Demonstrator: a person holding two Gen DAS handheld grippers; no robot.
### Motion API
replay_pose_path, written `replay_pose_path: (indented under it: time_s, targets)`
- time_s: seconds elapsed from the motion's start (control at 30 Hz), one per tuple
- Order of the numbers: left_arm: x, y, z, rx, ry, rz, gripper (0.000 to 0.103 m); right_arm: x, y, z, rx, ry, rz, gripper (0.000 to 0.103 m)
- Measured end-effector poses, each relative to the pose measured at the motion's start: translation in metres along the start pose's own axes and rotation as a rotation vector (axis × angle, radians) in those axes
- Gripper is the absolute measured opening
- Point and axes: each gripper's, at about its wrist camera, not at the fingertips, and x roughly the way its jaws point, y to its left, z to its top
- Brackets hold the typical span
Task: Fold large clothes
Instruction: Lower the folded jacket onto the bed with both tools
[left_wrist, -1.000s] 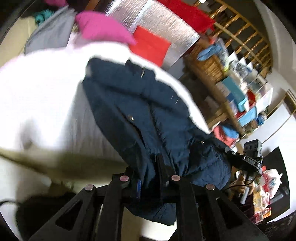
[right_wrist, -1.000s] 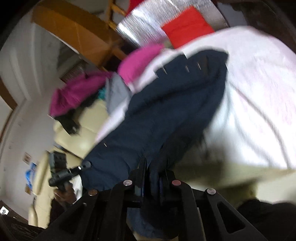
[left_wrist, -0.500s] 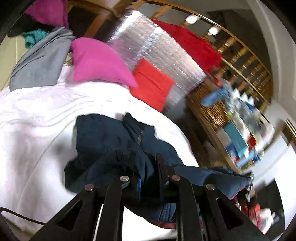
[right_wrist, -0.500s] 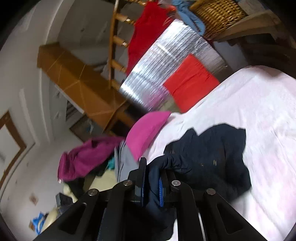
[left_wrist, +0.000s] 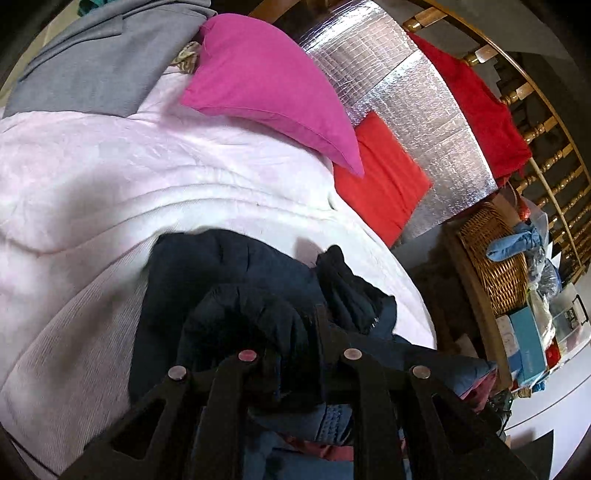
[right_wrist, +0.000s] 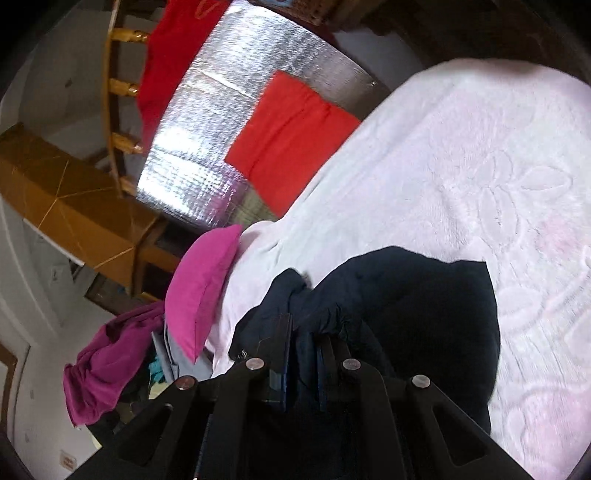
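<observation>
A dark navy padded jacket (left_wrist: 229, 280) lies bunched on a pale pink bedspread (left_wrist: 92, 177); it also shows in the right wrist view (right_wrist: 417, 306). My left gripper (left_wrist: 295, 332) is shut on a fold of the jacket near the bed's edge. My right gripper (right_wrist: 304, 339) is shut on another fold of the jacket, over the bedspread (right_wrist: 480, 166). The fabric hides most of the fingertips in both views.
A magenta pillow (left_wrist: 273, 85) and a grey garment (left_wrist: 96, 62) lie at the head of the bed. A red cushion (left_wrist: 380, 181) leans on a silver foil panel (left_wrist: 424, 96). A wicker basket (left_wrist: 495, 258) and cluttered shelves stand to the right. A purple garment (right_wrist: 107, 362) hangs at left.
Both grippers have carried the jacket's held end forward over the bed. The jacket, stretched out long a second ago, now lies doubled up and bunched.
</observation>
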Motion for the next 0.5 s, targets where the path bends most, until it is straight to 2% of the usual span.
replay_pose_path:
  time_s: [0.1,0.2,0.27,0.3,0.33,0.37,0.43,0.47,0.5]
  targets:
    - [0.012,0.003,0.01,-0.029,-0.001,-0.003,0.019,0.018,-0.007,0.006,0.035,0.012,-0.003,0.015]
    - [0.022,0.008,0.019,-0.065,0.004,-0.023,0.027,0.027,-0.023,0.009,0.13,0.035,0.024,0.018]
    - [0.028,0.008,0.023,-0.088,0.011,-0.046,0.048,0.029,-0.037,0.012,0.21,0.048,0.065,0.027]
    - [0.028,0.007,0.025,-0.09,-0.003,-0.084,0.055,0.03,-0.042,0.014,0.241,0.044,0.089,0.035]
    - [0.026,0.006,0.027,-0.091,-0.023,-0.122,0.069,0.03,-0.045,0.016,0.257,0.037,0.108,0.045]
    - [0.02,0.006,0.029,-0.098,-0.068,-0.163,0.079,0.03,-0.045,0.018,0.265,0.024,0.126,0.05]
    - [-0.001,0.007,0.032,-0.112,-0.224,-0.219,0.088,0.023,-0.043,0.021,0.263,-0.015,0.156,0.068]
    - [-0.009,0.007,0.033,-0.11,-0.275,-0.225,0.093,0.018,-0.039,0.023,0.246,-0.049,0.157,0.072]
    - [-0.015,0.006,0.034,-0.103,-0.304,-0.221,0.094,0.011,-0.035,0.024,0.224,-0.084,0.146,0.08]
